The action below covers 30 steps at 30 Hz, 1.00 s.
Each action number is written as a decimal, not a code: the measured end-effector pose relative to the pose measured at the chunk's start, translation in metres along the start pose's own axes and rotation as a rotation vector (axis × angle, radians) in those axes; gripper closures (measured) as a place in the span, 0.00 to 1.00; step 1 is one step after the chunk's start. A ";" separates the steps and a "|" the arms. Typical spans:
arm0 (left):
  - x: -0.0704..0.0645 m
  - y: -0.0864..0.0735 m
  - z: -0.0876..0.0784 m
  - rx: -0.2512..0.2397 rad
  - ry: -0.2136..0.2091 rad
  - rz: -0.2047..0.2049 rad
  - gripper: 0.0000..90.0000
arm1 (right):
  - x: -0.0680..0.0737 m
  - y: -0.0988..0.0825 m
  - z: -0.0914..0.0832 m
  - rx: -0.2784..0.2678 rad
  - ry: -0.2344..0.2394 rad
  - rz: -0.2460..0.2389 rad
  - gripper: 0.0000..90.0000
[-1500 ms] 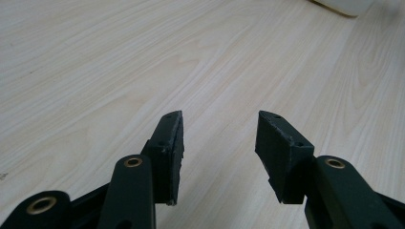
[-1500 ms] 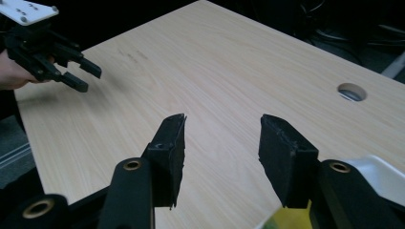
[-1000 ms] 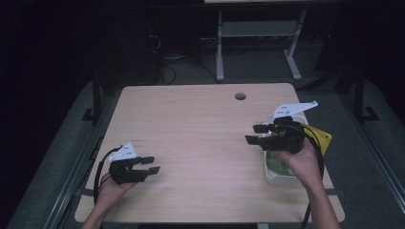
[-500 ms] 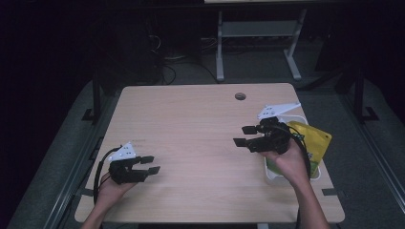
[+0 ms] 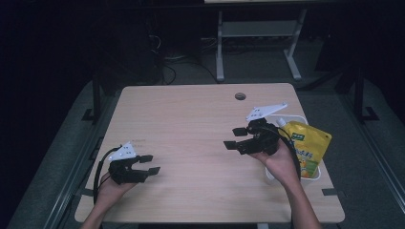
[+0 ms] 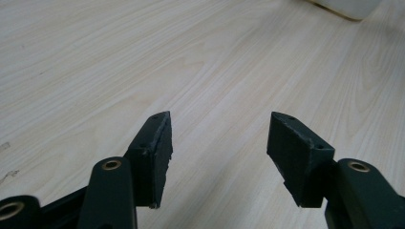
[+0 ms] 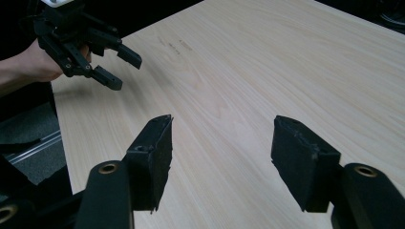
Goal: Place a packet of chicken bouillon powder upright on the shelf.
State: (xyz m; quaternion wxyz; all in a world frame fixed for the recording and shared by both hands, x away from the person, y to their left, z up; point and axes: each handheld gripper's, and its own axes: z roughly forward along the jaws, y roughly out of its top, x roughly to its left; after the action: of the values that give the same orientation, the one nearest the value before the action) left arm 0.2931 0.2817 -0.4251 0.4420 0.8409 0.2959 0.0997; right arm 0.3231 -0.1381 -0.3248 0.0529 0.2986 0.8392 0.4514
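My left gripper (image 5: pixel 150 163) rests low over the wooden table (image 5: pixel 200 119) near its front left corner. Its jaws stand open and have just been opening, with bare wood between them (image 6: pixel 219 138). My right gripper (image 5: pixel 233 137) hovers over the table right of centre, pointing left. It is open too, its jaws have just been opening, and nothing is between them (image 7: pixel 222 143). Behind the right hand a yellow pouch (image 5: pixel 305 145) with a white spout lies in a white bin (image 5: pixel 310 175) at the table's right edge. The right gripper view has the left gripper (image 7: pixel 122 69) far off, held in a hand.
A round cable hole (image 5: pixel 240 96) sits near the table's far edge. A white metal desk frame (image 5: pixel 258 33) stands on the floor beyond. A corner of the white bin (image 6: pixel 348 5) is at the top of the left gripper view. Dark floor surrounds the table.
My right gripper has moved left, away from the white bin and out over the table, leaving the yellow pouch uncovered in the bin. The left hand has stayed put.
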 end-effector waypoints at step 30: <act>-0.004 0.003 0.002 0.003 -0.005 0.007 0.29 | 0.017 -0.003 0.045 0.045 0.077 -0.011 0.33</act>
State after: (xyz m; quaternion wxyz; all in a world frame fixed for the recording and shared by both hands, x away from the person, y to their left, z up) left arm 0.2922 0.2768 -0.4239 0.4414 0.8428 0.2918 0.0988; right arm 0.3237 -0.0974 -0.3504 0.0163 0.2774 0.8522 0.4433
